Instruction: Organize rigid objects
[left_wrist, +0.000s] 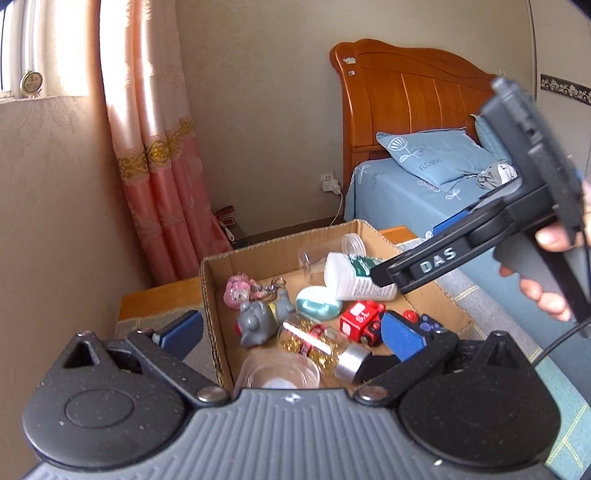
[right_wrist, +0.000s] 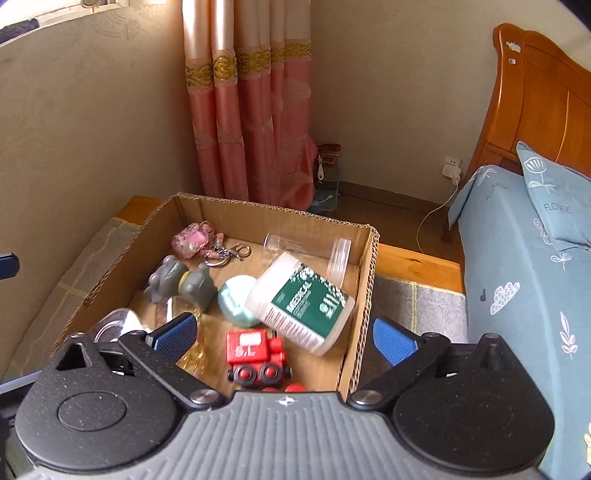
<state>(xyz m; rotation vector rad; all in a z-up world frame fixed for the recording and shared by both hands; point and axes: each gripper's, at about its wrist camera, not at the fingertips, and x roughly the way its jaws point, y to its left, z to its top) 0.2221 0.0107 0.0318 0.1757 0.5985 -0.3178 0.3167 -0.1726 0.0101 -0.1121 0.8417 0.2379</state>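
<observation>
An open cardboard box (left_wrist: 214, 295) (right_wrist: 369, 280) holds several objects: a white and green MEDICAL bottle (left_wrist: 351, 275) (right_wrist: 303, 301), a red toy train (left_wrist: 360, 319) (right_wrist: 255, 352), a grey elephant toy (left_wrist: 258, 321) (right_wrist: 177, 282), a pink keychain (left_wrist: 240, 288) (right_wrist: 194, 238), a mint round case (left_wrist: 317, 304) (right_wrist: 234, 299), a clear tube (left_wrist: 332, 251) (right_wrist: 306, 251) and a gold-filled bottle (left_wrist: 321, 345). My left gripper (left_wrist: 291, 332) is open and empty above the box's near edge. My right gripper (right_wrist: 284, 336) is open and empty above the box; it also shows in the left wrist view (left_wrist: 461, 254).
The box rests on a grey checked cloth (right_wrist: 417, 306) over a wooden table (right_wrist: 413, 258). A bed with blue bedding (right_wrist: 524, 258) and a wooden headboard (left_wrist: 406, 96) stands on the right. A pink curtain (right_wrist: 251, 110) hangs behind.
</observation>
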